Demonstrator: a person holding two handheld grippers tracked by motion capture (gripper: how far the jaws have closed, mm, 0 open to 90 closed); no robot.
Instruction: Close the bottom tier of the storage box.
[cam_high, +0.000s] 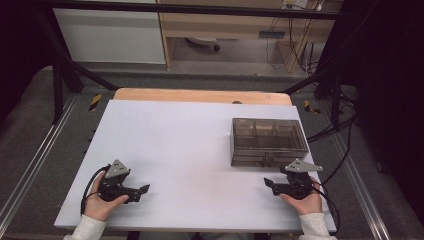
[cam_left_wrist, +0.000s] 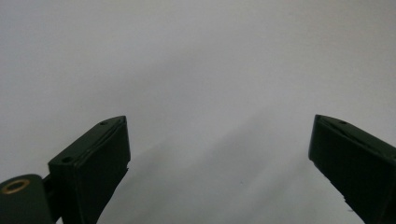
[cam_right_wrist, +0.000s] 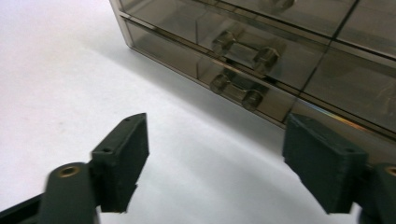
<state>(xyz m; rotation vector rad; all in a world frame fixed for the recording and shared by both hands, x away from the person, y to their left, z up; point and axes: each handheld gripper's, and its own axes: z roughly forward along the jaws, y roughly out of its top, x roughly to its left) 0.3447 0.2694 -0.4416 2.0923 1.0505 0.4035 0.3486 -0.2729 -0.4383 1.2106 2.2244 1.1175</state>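
White foam-like board (cam_high: 190, 150) covers the table, and at its near left corner the left gripper (cam_high: 142, 190) rests low over bare surface, its jaws spread wide with nothing between them, well apart from anything else. In the left gripper view the two black fingers (cam_left_wrist: 100, 154) frame blank board.

Further right, toward the far right part of the board, sits the smoky transparent plastic drawer box (cam_high: 268, 141), flat on the surface with its front toward the person. It is probably light and stiff, with smooth, slippery walls, so it would likely slide on the board if a drawer is tugged without bracing. The right gripper view shows two stacked drawers, each with a small clear handle: the upper handle (cam_right_wrist: 246, 49) and the lower handle (cam_right_wrist: 236, 90). These bars look like the sensible place to pinch; they are small and glossy, so a square bite seems needed.

Just in front of the box, the right gripper (cam_high: 270, 183) hovers near it, jaws spread and empty, fingers (cam_right_wrist: 122, 158) aimed toward the drawer fronts. Nothing lies between it and the handles.
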